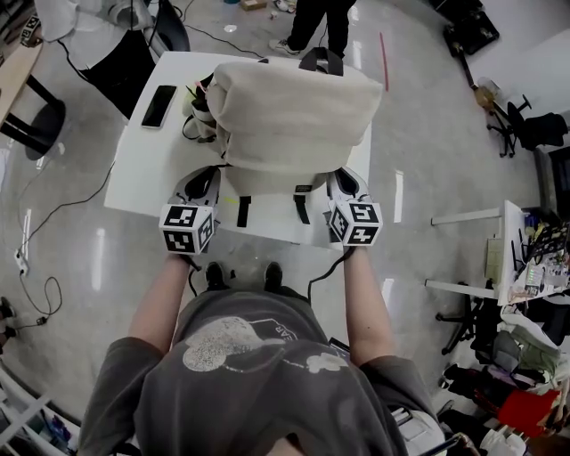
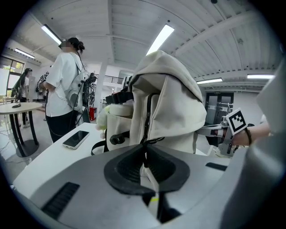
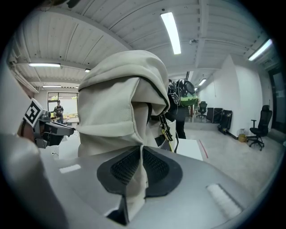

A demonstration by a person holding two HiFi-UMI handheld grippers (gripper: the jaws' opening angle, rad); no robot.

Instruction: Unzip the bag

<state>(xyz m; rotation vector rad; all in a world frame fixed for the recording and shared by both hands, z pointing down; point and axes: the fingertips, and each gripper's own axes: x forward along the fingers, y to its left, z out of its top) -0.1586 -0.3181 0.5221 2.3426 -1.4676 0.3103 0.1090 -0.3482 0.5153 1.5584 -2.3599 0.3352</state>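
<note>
A cream backpack (image 1: 294, 111) stands upright on the white table (image 1: 134, 169), its black straps (image 1: 303, 207) hanging toward me. My left gripper (image 1: 212, 181) is at the bag's lower left corner. In the left gripper view its jaws (image 2: 145, 169) are shut on a strip of the bag's pale fabric beside a black zipper line (image 2: 147, 116). My right gripper (image 1: 342, 183) is at the lower right corner. The right gripper view shows its jaws (image 3: 141, 170) pinching a fold of cream fabric (image 3: 138, 188). Each gripper shows in the other's view: the right gripper (image 2: 229, 130) and the left gripper (image 3: 44, 127).
A black phone (image 1: 158, 105) lies on the table's far left. A yellow-green soft item (image 1: 198, 100) sits against the bag's left side. One person (image 1: 316, 25) stands beyond the table, another in a white shirt (image 2: 62, 89) at its left. Cables (image 1: 40, 294) trail on the floor.
</note>
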